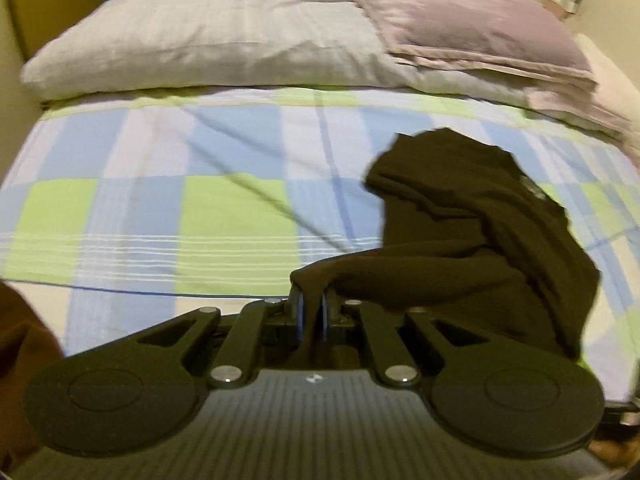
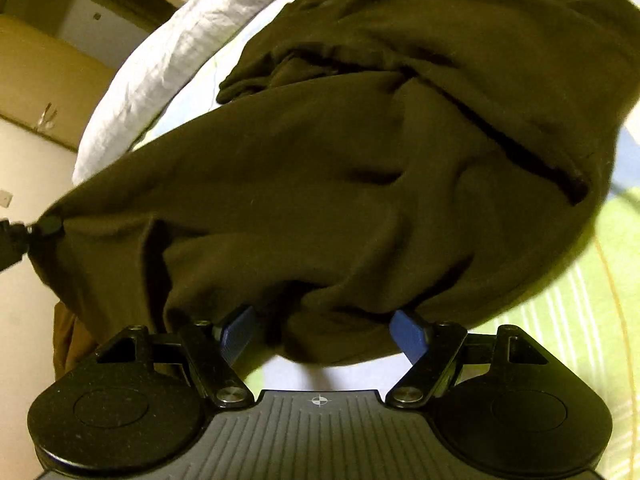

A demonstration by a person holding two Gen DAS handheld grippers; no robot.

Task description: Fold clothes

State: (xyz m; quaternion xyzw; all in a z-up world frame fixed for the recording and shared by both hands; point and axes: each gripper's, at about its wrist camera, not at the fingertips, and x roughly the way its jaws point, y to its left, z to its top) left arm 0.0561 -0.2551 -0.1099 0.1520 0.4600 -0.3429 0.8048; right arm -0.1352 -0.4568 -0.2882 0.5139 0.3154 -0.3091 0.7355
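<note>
A dark brown garment (image 1: 472, 232) lies bunched on the right half of the checked bed sheet (image 1: 160, 208). My left gripper (image 1: 313, 304) is shut on a corner of the garment and holds it stretched just above the bed. In the right wrist view the same garment (image 2: 340, 168) fills most of the frame and drapes over my right gripper (image 2: 324, 324), whose blue fingers (image 2: 408, 336) stand wide apart with cloth hanging between them, not pinched. The left gripper's tip (image 2: 48, 226) shows at the far left, gripping the garment's corner.
A grey pillow (image 1: 208, 40) lies across the head of the bed, with a folded lilac cloth (image 1: 480, 28) on its right end. A brown cloth (image 1: 20, 360) shows at the lower left edge. A wall and a wooden panel (image 2: 48, 76) stand left of the bed.
</note>
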